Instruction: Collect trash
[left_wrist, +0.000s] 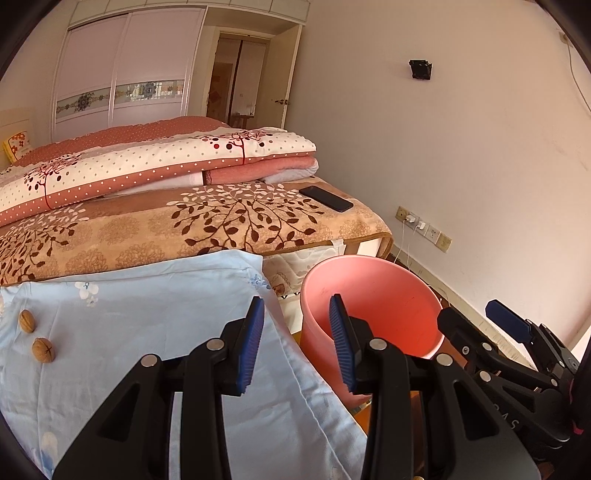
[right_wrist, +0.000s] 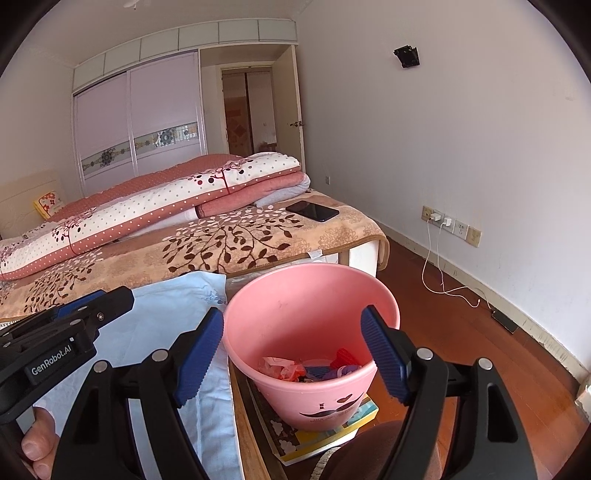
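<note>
- We see the left tool (left_wrist: 297, 325) with its blue pads apart and nothing between them. It hangs over the right edge of a light blue cloth (left_wrist: 155, 332), just beside the pink bin (left_wrist: 402, 295).
- The right tool (right_wrist: 291, 339) stands with its jaws wide apart, empty. The bin (right_wrist: 314, 395) sits between the two pads in that view, but neither pad presses on its wall.
- Inside the bin we note trash (right_wrist: 314, 365): crumpled pink, red and purple scraps lying on the bottom.
- Two walnuts (left_wrist: 35, 336) lie on the left part of the light blue cloth, one just behind the other, close together, well apart from the left tool.
- The bin rests on a stack of books (right_wrist: 332, 432), which lies on a wooden counter (right_wrist: 243, 424) edge beside the cloth.
- Behind these things is a bed (left_wrist: 184, 229) with a brown leaf-print blanket. A folded quilt (left_wrist: 147, 166) lies on it, and a dark phone (left_wrist: 325, 198) lies flat near the bed's right corner.
- A charger cable (right_wrist: 432, 266) runs from a wall socket down to the wood floor.
- In the right wrist view, fingers of a hand (right_wrist: 37, 443) grip the left tool's handle at the lower left edge.
</note>
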